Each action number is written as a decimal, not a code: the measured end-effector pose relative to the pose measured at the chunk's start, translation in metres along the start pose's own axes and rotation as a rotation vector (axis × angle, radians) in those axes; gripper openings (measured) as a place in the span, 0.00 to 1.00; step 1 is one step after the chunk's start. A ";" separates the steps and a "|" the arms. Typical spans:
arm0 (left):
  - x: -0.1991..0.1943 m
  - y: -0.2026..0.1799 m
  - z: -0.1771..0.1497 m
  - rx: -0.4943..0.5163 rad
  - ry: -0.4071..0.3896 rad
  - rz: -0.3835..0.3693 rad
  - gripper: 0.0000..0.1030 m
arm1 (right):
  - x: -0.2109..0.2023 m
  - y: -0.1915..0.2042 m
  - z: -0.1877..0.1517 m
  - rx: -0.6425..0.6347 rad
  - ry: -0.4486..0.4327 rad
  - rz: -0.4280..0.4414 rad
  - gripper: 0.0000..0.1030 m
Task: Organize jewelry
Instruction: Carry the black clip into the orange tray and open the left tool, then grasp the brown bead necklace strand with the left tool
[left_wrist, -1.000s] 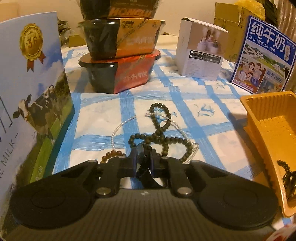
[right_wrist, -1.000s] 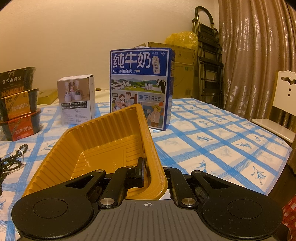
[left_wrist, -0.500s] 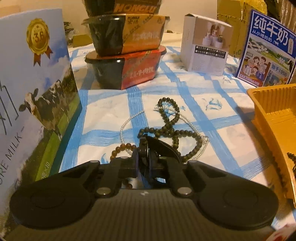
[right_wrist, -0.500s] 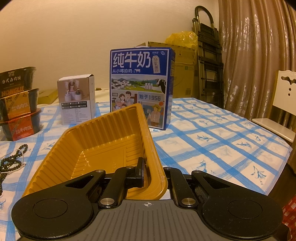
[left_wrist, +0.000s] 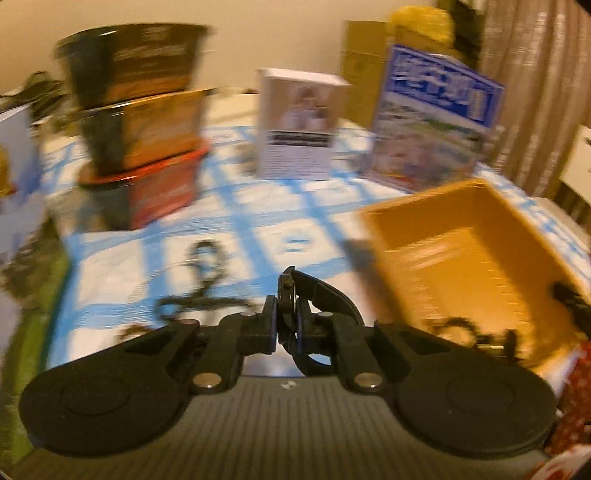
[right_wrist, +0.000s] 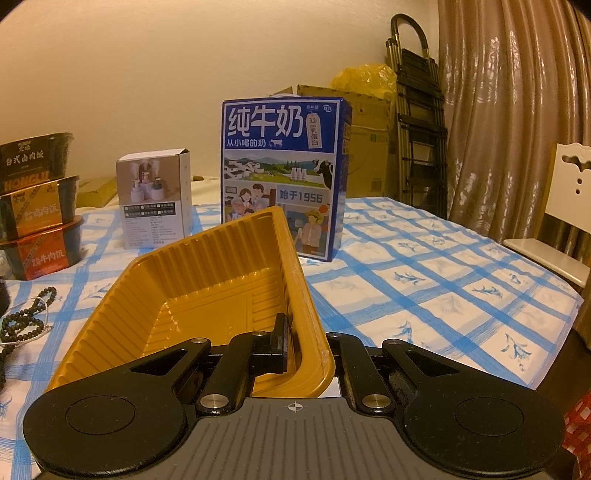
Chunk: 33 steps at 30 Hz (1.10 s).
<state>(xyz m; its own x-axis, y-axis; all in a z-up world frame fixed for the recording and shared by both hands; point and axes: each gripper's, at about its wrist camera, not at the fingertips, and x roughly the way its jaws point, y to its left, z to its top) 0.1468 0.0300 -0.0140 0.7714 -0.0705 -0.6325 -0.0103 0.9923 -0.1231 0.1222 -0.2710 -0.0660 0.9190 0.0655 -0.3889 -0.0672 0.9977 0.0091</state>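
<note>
My left gripper (left_wrist: 287, 325) is shut on a black band-like bracelet (left_wrist: 325, 295) and holds it above the tablecloth, left of the yellow tray (left_wrist: 476, 258). The view is motion-blurred. Dark bead strands (left_wrist: 201, 291) lie on the cloth to the left of the gripper. A dark beaded piece (left_wrist: 465, 328) lies in the tray's near corner. My right gripper (right_wrist: 295, 343) is shut on the near right rim of the yellow tray (right_wrist: 221, 280), one finger inside, one outside. The bead strands (right_wrist: 26, 325) show at the far left in the right wrist view.
Stacked instant-food bowls (left_wrist: 140, 122) stand at the back left, a white carton (left_wrist: 295, 125) and a blue milk box (left_wrist: 432, 118) behind the tray. A large milk carton (left_wrist: 18, 206) stands at the left. A white chair (right_wrist: 565, 218) is off the table's right edge.
My left gripper has lifted the black bracelet off the cloth and swung right toward the yellow tray. The right gripper has kept its hold on the tray rim.
</note>
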 end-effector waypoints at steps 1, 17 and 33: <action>0.001 -0.010 0.001 0.014 0.004 -0.034 0.08 | 0.000 0.000 0.000 0.000 0.000 0.000 0.08; 0.061 -0.113 -0.013 0.183 0.108 -0.176 0.08 | 0.000 0.003 0.003 -0.001 0.000 0.003 0.08; 0.025 -0.080 0.005 0.101 0.009 -0.169 0.21 | 0.001 0.004 0.005 0.000 0.007 0.003 0.08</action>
<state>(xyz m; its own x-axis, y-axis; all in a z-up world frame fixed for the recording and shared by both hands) 0.1697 -0.0506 -0.0165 0.7513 -0.2371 -0.6159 0.1828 0.9715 -0.1510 0.1243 -0.2665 -0.0620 0.9159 0.0687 -0.3954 -0.0704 0.9975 0.0103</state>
